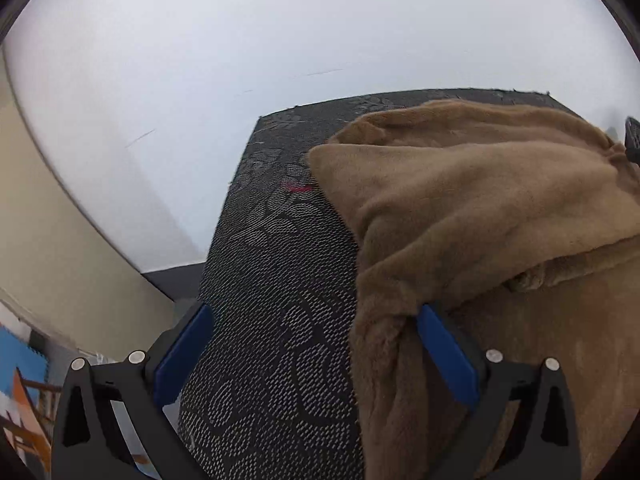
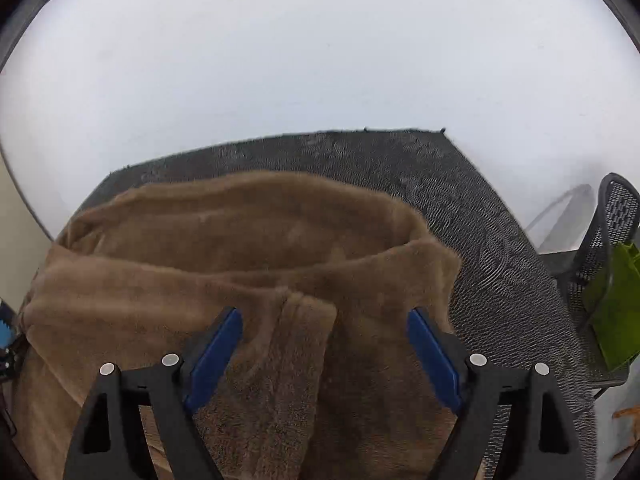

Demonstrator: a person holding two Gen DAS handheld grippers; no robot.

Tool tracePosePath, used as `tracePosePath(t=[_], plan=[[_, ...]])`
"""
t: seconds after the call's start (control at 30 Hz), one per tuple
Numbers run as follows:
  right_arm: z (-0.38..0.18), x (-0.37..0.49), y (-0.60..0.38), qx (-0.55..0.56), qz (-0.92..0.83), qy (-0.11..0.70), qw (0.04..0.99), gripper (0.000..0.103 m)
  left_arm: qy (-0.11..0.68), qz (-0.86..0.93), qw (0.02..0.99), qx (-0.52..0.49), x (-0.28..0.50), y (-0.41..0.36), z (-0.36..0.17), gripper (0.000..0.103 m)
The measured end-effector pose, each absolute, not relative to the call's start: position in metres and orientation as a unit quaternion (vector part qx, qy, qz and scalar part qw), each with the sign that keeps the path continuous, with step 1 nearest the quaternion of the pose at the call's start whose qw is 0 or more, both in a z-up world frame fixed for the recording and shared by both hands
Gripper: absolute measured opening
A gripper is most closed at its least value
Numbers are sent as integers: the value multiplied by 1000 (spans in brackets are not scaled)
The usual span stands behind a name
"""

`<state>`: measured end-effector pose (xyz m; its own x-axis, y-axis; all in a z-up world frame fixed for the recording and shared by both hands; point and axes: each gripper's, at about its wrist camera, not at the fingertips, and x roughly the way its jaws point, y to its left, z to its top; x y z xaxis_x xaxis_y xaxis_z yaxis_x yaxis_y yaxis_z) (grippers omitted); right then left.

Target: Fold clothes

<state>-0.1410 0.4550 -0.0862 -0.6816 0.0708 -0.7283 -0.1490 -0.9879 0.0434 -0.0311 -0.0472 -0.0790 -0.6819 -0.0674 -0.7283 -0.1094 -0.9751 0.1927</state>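
The right gripper, black with blue pads, hangs just above the brown fleece garment, its jaws wide apart and pressing on nothing. The left gripper is also spread wide; its right pad touches the garment's left edge, but the jaws do not clamp it. The garment lies folded in layers on a dark patterned woven mat. Right of the garment, off the mat, stands a black mesh basket with something green inside. Beyond the garment rises a plain white wall.
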Motion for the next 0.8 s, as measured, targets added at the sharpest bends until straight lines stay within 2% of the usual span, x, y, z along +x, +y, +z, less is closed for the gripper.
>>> tracePosePath(t=[0.13, 0.27, 0.37, 0.47, 0.63, 0.8], plan=[[-58, -146, 431, -377, 925, 56, 4, 87, 101, 905, 31, -412, -33, -48, -86, 102], [-40, -173, 378, -377, 918, 63, -110, 87, 78, 904, 81, -413, -37, -49, -86, 102], [-29, -206, 322, -380, 902, 60, -195, 87, 39, 898, 98, -427, -45, -53, -87, 102], [-31, -247, 258, -404, 875, 45, -264, 87, -36, 883, 112, -454, -55, -64, -95, 102], [-56, -306, 169, -458, 833, 8, -310, 87, -98, 886, 121, -437, -54, -77, -93, 102], [-93, -327, 114, -505, 805, -73, -303, 85, -93, 887, 121, -435, -58, -70, -94, 102]])
